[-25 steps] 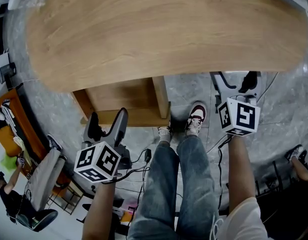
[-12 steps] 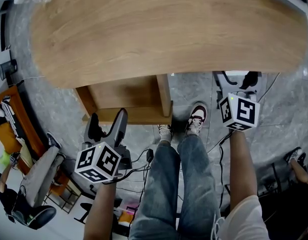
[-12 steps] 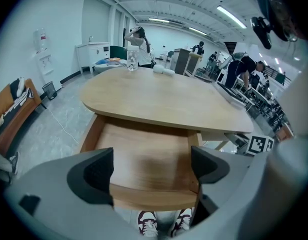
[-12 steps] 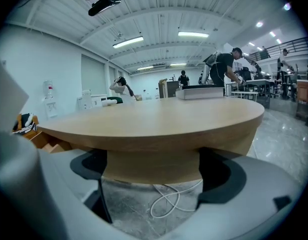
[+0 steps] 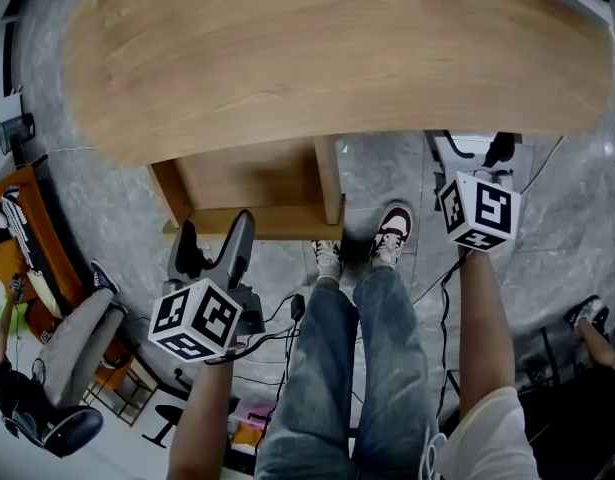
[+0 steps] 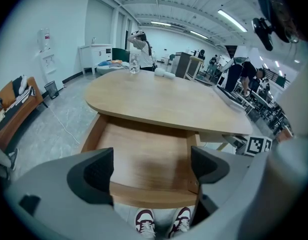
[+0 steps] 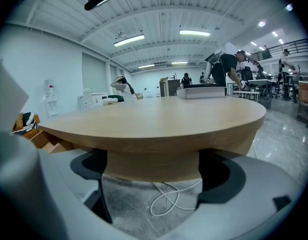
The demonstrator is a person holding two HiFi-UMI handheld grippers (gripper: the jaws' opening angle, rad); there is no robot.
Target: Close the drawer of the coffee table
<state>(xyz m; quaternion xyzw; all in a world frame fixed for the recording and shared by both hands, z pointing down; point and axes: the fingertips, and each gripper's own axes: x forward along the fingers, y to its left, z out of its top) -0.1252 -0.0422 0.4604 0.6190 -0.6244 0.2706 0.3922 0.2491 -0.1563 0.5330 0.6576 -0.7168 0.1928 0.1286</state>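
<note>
Left gripper (image 5: 213, 252): released, jaws spread wide with nothing gripped. It is held just in front of the drawer's front board, which shows between the jaws in the left gripper view, apparently not touching.
Right gripper (image 5: 477, 158): also released and empty. It sits off to the right by the near edge of the worktop, well apart from the drawer.
Worktop (image 5: 327, 48): broad rounded wooden top of the coffee table, its near edge facing the person.
Drawer (image 5: 252, 183): pulled out from under the near edge, left of the middle. It looks empty inside, and its front board is the part closest to the person.
Relation for the push: the drawer lies straight ahead of the left gripper. Its front board runs left to right and its travel runs away from the person, under the worktop. The left gripper is clearly the nearer one, so a flat forward push on the board looks like the move.
Shoes (image 5: 391, 232): on the floor just right of the drawer's front corner.
Cable (image 7: 169, 204): looped on the floor under the table.
</note>
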